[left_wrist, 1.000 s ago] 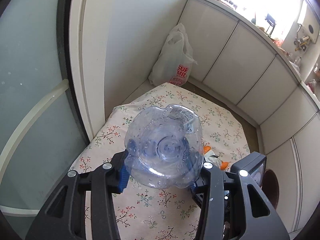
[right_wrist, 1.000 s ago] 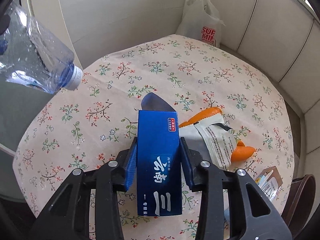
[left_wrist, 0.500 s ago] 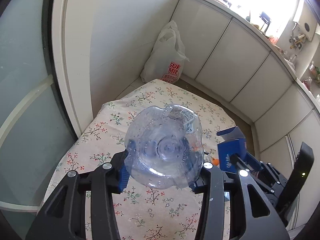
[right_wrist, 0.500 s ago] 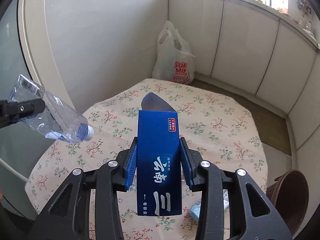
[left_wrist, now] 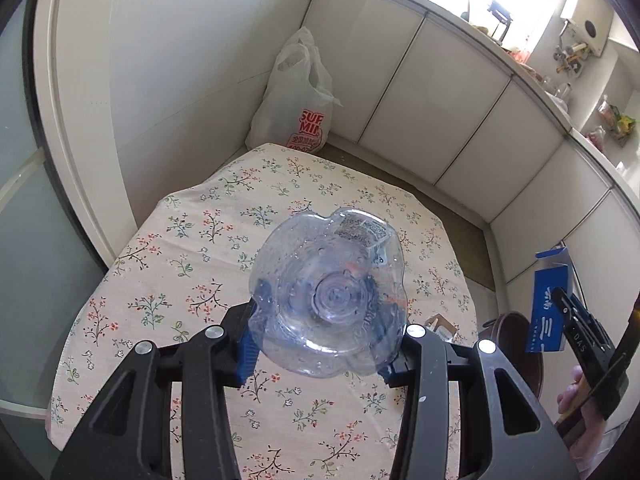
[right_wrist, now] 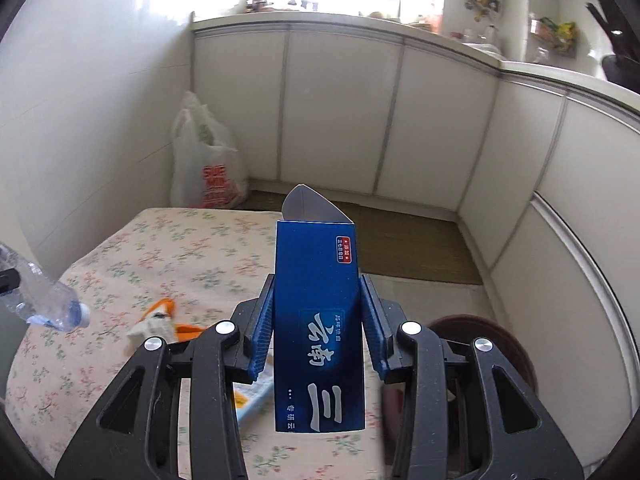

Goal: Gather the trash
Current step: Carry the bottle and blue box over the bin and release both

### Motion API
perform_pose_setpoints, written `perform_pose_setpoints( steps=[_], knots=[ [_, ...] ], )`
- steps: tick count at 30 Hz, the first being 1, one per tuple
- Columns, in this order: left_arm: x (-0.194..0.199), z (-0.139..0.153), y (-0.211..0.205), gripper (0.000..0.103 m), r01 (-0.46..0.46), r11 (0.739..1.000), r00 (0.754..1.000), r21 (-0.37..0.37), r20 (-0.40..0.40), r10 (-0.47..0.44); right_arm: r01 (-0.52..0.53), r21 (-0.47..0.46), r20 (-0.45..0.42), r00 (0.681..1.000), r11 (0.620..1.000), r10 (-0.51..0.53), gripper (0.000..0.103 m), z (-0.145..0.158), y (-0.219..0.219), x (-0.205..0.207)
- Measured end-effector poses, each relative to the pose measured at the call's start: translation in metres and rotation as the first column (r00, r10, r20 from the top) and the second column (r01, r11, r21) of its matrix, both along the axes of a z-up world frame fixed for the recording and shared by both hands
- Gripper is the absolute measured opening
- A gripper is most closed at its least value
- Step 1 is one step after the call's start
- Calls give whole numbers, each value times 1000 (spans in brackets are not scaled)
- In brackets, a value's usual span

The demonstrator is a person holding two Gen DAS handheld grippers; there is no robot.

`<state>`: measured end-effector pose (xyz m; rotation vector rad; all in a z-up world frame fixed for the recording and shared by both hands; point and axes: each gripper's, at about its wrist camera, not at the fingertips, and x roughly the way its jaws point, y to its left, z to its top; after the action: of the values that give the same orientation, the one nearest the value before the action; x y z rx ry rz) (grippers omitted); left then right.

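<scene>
My left gripper [left_wrist: 320, 344] is shut on a clear plastic bottle [left_wrist: 328, 292], base toward the camera, held above the floral table [left_wrist: 192, 264]. The bottle also shows in the right wrist view [right_wrist: 44, 304] at the left edge. My right gripper [right_wrist: 318, 320] is shut on a blue carton [right_wrist: 318, 320] with its top flap open, held over the table's right edge; the carton also shows in the left wrist view [left_wrist: 550, 304]. An orange-and-white wrapper [right_wrist: 160, 320] lies on the table.
A brown round bin [right_wrist: 484, 340] stands on the floor right of the table. A white plastic bag with red print [left_wrist: 296, 100] sits in the far corner. White cabinet panels [right_wrist: 400, 120] line the back and right. A small packet [right_wrist: 252, 400] lies under my right gripper.
My right gripper has lifted and swung right with the carton, toward the brown bin. My left gripper has risen slightly with the bottle.
</scene>
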<state>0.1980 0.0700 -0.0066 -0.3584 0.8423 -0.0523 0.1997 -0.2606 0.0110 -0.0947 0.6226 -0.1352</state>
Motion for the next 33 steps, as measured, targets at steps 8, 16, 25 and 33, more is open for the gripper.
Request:
perform_pose_setpoints(
  steps=[8, 16, 25, 33],
  knots=[
    [1, -6, -39, 45, 60, 998, 998, -3, 2, -60, 290, -28, 6, 957, 957, -290, 59, -15, -94, -13],
    [-2, -2, -119, 45, 221, 975, 973, -21, 73, -219, 487, -12, 116, 868, 873, -482, 96, 8, -160, -59],
    [8, 19, -246, 45, 433, 898, 896, -77, 142, -420, 687, -52, 134, 724, 725, -676, 96, 17, -224, -112],
    [8, 26, -350, 45, 557, 825, 826, -97, 172, -537, 768, 58, 57, 635, 638, -770, 96, 15, -275, -148]
  ],
)
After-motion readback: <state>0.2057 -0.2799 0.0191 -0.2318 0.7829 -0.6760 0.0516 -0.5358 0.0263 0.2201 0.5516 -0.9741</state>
